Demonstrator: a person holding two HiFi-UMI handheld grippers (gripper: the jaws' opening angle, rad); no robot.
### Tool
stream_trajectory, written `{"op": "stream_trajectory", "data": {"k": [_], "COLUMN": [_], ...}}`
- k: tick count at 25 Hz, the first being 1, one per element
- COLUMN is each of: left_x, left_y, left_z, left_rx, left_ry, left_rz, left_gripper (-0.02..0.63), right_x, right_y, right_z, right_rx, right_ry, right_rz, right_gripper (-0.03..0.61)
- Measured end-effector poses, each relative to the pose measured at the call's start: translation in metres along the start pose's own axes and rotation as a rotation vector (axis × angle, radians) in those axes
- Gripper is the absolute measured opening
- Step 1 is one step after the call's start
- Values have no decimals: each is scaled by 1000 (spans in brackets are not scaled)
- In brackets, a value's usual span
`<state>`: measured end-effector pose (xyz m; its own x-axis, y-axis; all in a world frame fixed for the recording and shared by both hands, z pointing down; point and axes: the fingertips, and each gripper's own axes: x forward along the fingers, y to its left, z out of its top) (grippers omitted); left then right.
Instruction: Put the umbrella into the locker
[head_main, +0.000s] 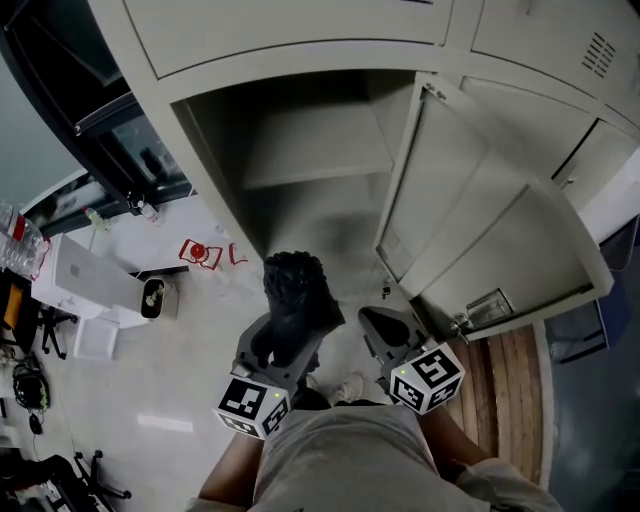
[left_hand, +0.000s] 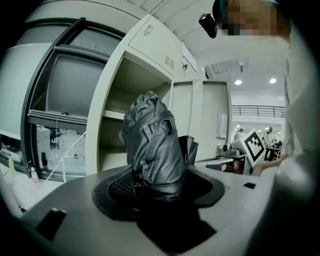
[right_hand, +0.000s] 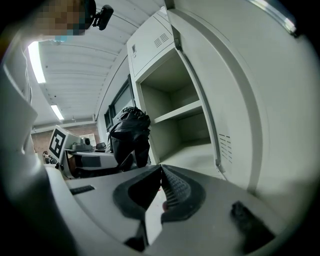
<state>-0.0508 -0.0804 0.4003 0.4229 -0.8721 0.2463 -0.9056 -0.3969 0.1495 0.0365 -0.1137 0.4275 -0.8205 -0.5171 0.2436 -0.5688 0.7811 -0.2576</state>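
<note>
A black folded umbrella (head_main: 294, 296) stands up out of my left gripper (head_main: 284, 342), whose jaws are shut around its lower end. In the left gripper view the umbrella (left_hand: 152, 145) fills the middle, wedged between the dark pads (left_hand: 117, 187). The grey locker (head_main: 300, 160) stands just ahead with its door (head_main: 470, 220) swung open to the right and a shelf (head_main: 315, 170) inside. My right gripper (head_main: 384, 322) hangs beside the left one, jaws shut and holding nothing. In the right gripper view its jaws (right_hand: 161, 172) meet at the tips, with the umbrella (right_hand: 129, 132) to the left and the locker (right_hand: 182, 125) ahead.
Shut locker doors (head_main: 290, 30) sit above the open compartment, and more units (head_main: 590, 150) stand to the right. A black-framed glass cabinet (head_main: 100, 110) is at the left. On the floor lie a red item (head_main: 200, 252) and a white box (head_main: 85, 280). Wood planks (head_main: 505, 390) lie at the lower right.
</note>
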Motion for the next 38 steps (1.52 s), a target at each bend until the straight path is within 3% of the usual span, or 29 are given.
{"op": "stream_trajectory", "data": {"k": [17,38], "left_x": [36,116], "left_y": [38,83], "left_z": [3,-6], "left_rx": [-11,-16], "left_ry": [95,236], "left_rz": [-61,-26], "left_gripper": [281,281], "right_x": [31,57], "right_y": [-15,-41], "right_z": [19,30], "right_rx": [16,39], "right_ry": [-12,-35], "right_rz": [-66,-99], "right_gripper": [28,28]}}
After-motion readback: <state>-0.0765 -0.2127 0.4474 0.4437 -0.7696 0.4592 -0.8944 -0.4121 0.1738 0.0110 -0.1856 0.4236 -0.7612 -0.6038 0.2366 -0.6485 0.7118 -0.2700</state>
